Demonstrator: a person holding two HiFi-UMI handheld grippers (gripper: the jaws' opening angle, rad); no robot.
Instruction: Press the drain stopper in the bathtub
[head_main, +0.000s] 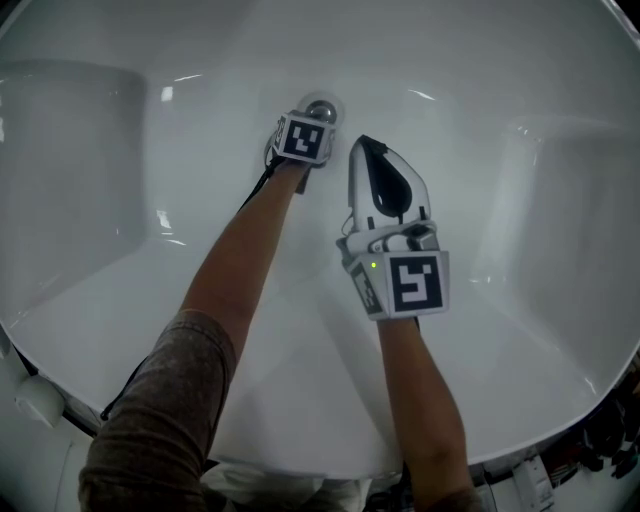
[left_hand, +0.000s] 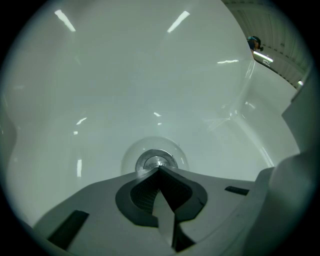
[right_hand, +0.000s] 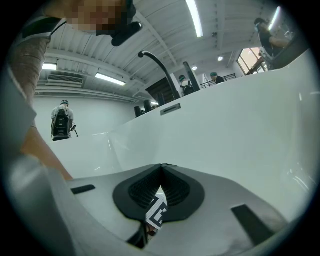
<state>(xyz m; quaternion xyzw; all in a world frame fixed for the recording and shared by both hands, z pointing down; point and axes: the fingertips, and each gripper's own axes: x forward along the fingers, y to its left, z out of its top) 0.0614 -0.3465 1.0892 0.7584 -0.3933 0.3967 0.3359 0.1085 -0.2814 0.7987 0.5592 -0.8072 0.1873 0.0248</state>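
1. Two grippers are down in the bathtub (head_main: 520, 190), and both have their jaws pressed together on nothing. The left gripper (left_hand: 159, 171) closes to a single point. So does the right gripper (head_main: 364, 146), which leaves only a slit lower down, where the left one's marker cube (right_hand: 156, 212) shows through.
2. We find the drain stopper (left_hand: 156, 161) in a shallow round dish in the tub's floor, at the end far from us. In the left gripper view it lies just beyond the closed tips; we cannot tell whether they touch it.
3. The right gripper hangs beside the left forearm (head_main: 240, 250), well clear of the stopper, and points at the tub's side.
4. We judge the stopper to be a stiff, polished metal cap: not fragile, but slick, and fixed in its seat rather than loose.
5. We would not take hold of it at all. The closed tips of the left gripper make a blunt point, which suits pushing.
6. We would bear on the middle of the cap and push straight down. Off centre, hard jaw tips on a shiny dome could skid onto the enamel.
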